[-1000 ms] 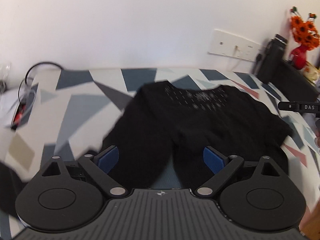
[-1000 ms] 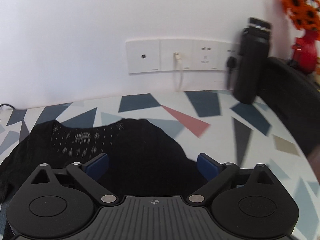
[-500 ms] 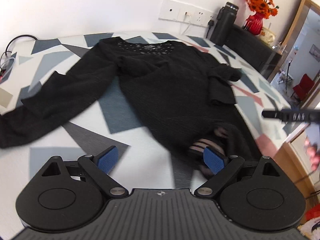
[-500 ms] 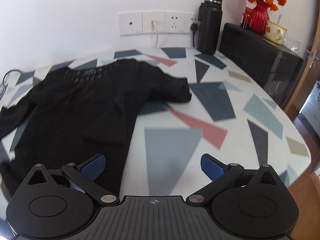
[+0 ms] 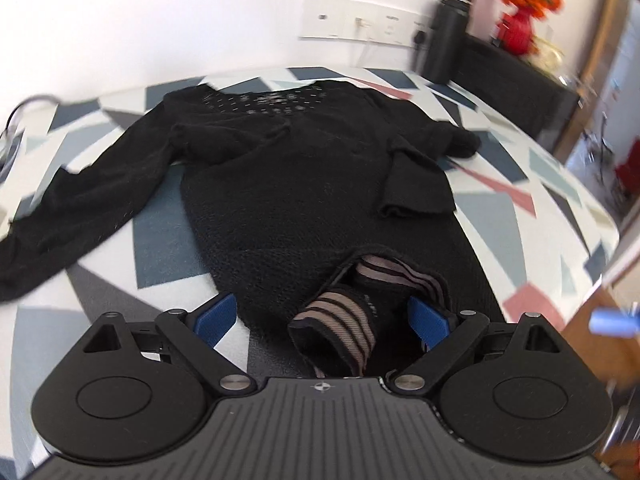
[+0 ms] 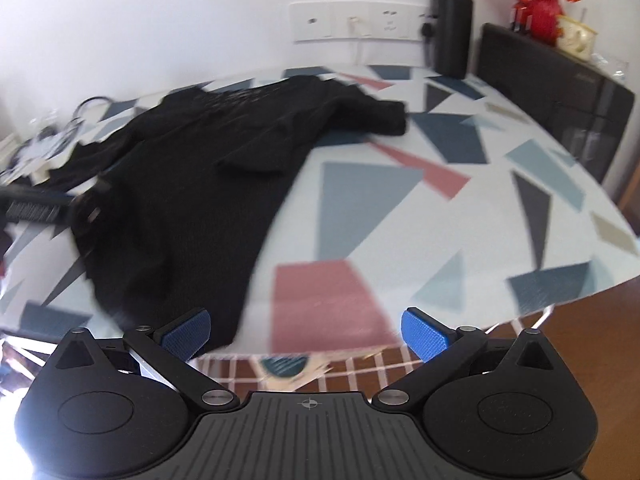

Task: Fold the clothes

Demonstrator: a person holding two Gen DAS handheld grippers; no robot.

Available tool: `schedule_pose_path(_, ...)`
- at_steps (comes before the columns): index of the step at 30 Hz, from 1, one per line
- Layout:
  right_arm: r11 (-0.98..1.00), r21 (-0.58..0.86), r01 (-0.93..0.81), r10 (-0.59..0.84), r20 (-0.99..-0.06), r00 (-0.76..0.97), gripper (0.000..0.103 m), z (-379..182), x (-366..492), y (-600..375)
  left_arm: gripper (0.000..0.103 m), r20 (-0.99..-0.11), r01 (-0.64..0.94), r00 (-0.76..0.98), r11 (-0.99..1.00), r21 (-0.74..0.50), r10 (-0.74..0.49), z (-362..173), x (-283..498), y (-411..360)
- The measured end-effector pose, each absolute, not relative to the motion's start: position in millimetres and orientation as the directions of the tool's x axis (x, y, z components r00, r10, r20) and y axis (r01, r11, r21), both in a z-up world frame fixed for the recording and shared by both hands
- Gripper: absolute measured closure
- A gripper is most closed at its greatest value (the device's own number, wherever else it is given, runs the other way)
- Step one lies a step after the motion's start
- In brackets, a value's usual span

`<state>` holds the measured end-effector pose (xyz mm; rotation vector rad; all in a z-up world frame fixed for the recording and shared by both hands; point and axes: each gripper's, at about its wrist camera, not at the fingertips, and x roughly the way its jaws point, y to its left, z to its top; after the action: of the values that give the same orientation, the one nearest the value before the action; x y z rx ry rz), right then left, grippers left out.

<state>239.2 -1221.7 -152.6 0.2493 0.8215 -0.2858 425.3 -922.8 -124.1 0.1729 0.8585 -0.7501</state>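
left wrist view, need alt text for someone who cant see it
A black sweater lies spread on a table with a geometric-patterned cloth, one sleeve stretched out, the other folded in. The open left gripper hovers at the hem, where a striped lining shows. A black bottle stands by the wall.

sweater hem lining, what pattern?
Black and dusty-pink stripes on the turned-up hem lining of the black sweater; clearest in left wrist view.

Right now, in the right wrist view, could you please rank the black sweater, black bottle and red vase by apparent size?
1. black sweater, by far the largest.
2. black bottle.
3. red vase, smallest, though it stands farther back, so its true size is unsure.
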Motion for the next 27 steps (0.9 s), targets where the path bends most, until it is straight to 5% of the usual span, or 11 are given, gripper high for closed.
schedule_pose_path(11, 0.996, -0.015, 0.083, -0.068, -0.721, 0.689, 0.007, -164, 276, -1150, 0.009, -0.767, 0.670, 0.392, 0.729, -0.140, -0.509, -123, 446, -933)
schedule_pose_path(13, 0.996, 0.000, 0.088, -0.061, -0.730, 0.680, 0.025, -164, 281, -1154, 0.009, -0.767, 0.674, 0.377, 0.722, -0.158, -0.520, -124, 449, -933)
schedule_pose_path(16, 0.991, 0.049, 0.125, -0.047, -0.745, 0.665, 0.066, -162, 287, -1170, 0.009, -0.760, 0.682, 0.343, 0.703, -0.202, -0.552, -124, 455, -930)
schedule_pose_path(19, 0.978, 0.084, 0.190, -0.064, -0.749, 0.659, 0.092, -158, 289, -1192, 0.009, -0.736, 0.723, 0.305, 0.650, -0.235, -0.605, -121, 448, -920)
schedule_pose_path(27, 0.873, 0.184, 0.452, -0.178, -0.743, 0.645, 0.094, -154, 284, -1263, 0.009, -0.743, 0.830, 0.246, 0.532, -0.170, -0.622, -134, 416, -916)
